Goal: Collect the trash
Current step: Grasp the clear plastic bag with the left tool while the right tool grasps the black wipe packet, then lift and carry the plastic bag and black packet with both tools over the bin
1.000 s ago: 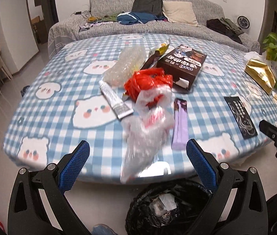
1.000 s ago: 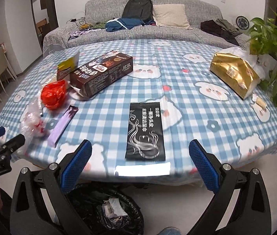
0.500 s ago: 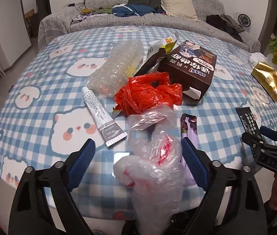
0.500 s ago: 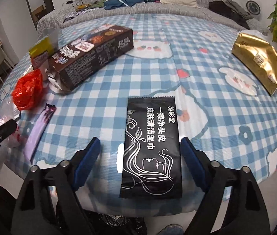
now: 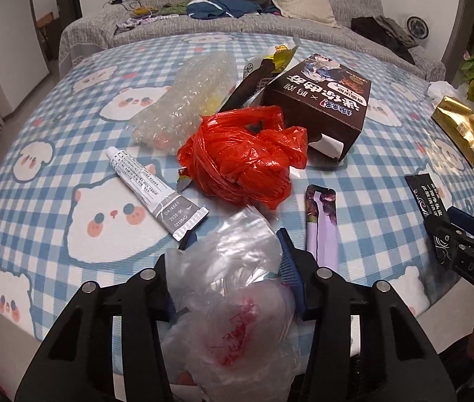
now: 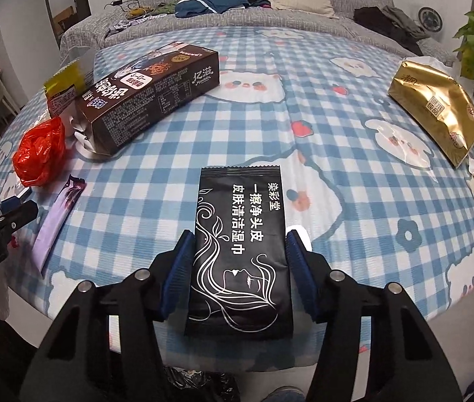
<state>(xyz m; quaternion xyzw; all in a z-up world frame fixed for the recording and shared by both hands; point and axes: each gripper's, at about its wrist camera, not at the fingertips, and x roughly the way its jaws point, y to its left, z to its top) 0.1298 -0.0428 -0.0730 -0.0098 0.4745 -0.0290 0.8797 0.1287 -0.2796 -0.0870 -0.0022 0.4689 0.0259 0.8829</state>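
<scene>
You are closing both hand-held grippers at once, each on its own piece of trash at the near edge of the tabletop [image 6: 354,154].

The left hand-held gripper [image 5: 233,268] is narrowing its jaws around the crumpled clear plastic bag [image 5: 237,288], which is bulging between the blue pads and hanging partly over the near edge. The film is soft, so keep squeezing until it bunches firmly; whether the pads are pressing it yet is hard to tell through the plastic.

The right hand-held gripper [image 6: 239,268] is closing on the black wet-wipe sachet [image 6: 240,251], its pads sitting against the sachet's two long edges. The sachet is flat and probably slippery, so let it buckle slightly between the pads and lift slowly, watching that it is not sliding out.

The left wrist view is giving you what the right one is not: the bubble wrap [image 5: 186,100], the white tube [image 5: 156,187] and the full bulk of the red plastic bag [image 5: 243,160]. The right wrist view alone is showing the gold packet [image 6: 438,107] clearly, near the far right edge, and a glimpse of black bin liner [image 6: 196,382] below the near edge.
</scene>
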